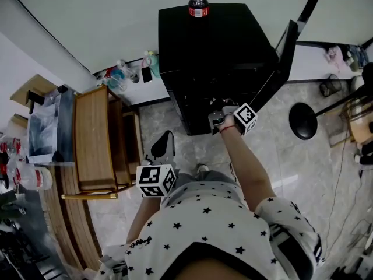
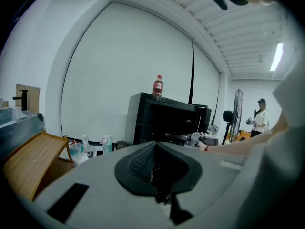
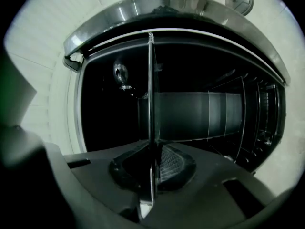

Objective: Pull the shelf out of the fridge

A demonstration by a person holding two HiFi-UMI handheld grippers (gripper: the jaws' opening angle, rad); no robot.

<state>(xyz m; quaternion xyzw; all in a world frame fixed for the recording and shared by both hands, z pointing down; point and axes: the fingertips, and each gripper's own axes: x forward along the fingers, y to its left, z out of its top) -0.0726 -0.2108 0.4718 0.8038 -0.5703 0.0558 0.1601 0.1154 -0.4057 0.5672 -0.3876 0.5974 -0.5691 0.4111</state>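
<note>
No text, brand or number can be read. The red label on the dark soda bottle (image 1: 198,3), which stands at the back edge of the top of the black fridge (image 1: 233,34), is too small to make out. The marker cube (image 1: 156,181) and the second marker cube (image 1: 246,119) carry only black-and-white square patterns, no letters.

A bottle (image 1: 198,3) is standing on the fridge (image 1: 215,45), at twelve o'clock from the person. The shelf (image 3: 151,80) is sitting inside it, between the jaws of the right gripper (image 3: 152,157). A wooden stand (image 1: 93,139) is lying at nine o'clock and a fan base (image 1: 303,121) at three.
</note>
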